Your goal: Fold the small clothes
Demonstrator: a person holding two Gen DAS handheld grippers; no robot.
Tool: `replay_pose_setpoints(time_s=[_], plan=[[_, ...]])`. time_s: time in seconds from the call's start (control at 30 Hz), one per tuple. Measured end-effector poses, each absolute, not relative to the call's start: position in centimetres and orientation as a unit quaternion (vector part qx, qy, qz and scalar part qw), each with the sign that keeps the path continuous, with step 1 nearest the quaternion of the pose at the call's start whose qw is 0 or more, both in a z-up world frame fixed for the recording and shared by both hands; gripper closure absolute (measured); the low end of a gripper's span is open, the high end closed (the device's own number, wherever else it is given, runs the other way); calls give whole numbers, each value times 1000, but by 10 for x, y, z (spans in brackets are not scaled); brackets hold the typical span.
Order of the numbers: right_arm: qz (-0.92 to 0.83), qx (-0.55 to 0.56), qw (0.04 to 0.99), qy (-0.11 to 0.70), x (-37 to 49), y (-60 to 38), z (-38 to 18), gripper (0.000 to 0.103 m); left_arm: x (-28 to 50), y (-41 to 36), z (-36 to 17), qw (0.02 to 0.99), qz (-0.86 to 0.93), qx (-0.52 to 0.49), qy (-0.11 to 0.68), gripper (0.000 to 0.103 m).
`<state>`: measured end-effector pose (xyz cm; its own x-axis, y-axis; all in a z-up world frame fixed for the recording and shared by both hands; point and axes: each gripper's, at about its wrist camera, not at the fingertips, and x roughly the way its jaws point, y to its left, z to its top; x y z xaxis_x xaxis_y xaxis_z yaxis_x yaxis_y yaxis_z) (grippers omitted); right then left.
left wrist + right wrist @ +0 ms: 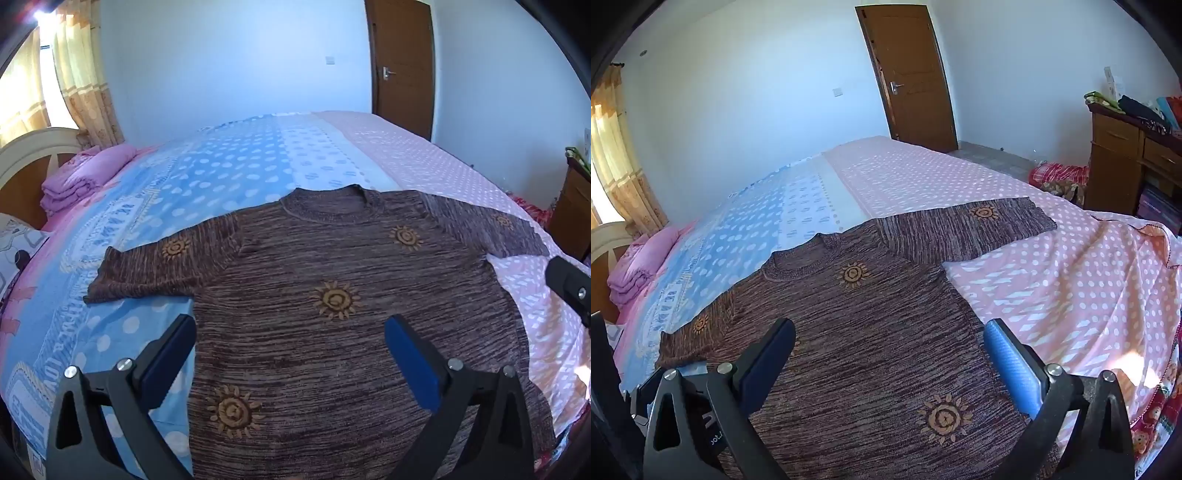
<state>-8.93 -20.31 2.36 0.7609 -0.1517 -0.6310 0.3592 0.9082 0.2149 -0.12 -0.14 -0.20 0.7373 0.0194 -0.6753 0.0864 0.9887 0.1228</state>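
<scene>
A brown knit sweater (332, 280) with orange sun motifs lies flat and face up on the bed, collar away from me, both sleeves spread out sideways. It also shows in the right wrist view (871, 332). My left gripper (290, 330) is open and empty, hovering over the sweater's lower left body. My right gripper (890, 334) is open and empty above the lower right body. Part of the right gripper shows at the right edge of the left wrist view (570, 286).
The bed sheet is blue with white dots on the left (207, 177) and pink with white dots on the right (1052, 280). Folded pink bedding (81, 181) lies by the headboard. A wooden dresser (1123, 162) and a brown door (912, 74) stand beyond the bed.
</scene>
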Motion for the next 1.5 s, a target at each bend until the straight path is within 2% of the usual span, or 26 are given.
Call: replay_pose_setpoints(time_s=[0.17,0.27,0.47,1.5], plan=[[-144,163,926,309,-92,-205,24,1,6,5,-5,926,-37,50,371,0],[-152,144,927,311,-88,-198,22,1,-2,0,-6,927,-37,58,368,5],[-152,140,925,318,-86,-193,15,1,2,4,-16,922,-29,39,384,5],[-147,133,927,318,-86,-191,11,1,-3,14,-13,930,-19,48,364,5]])
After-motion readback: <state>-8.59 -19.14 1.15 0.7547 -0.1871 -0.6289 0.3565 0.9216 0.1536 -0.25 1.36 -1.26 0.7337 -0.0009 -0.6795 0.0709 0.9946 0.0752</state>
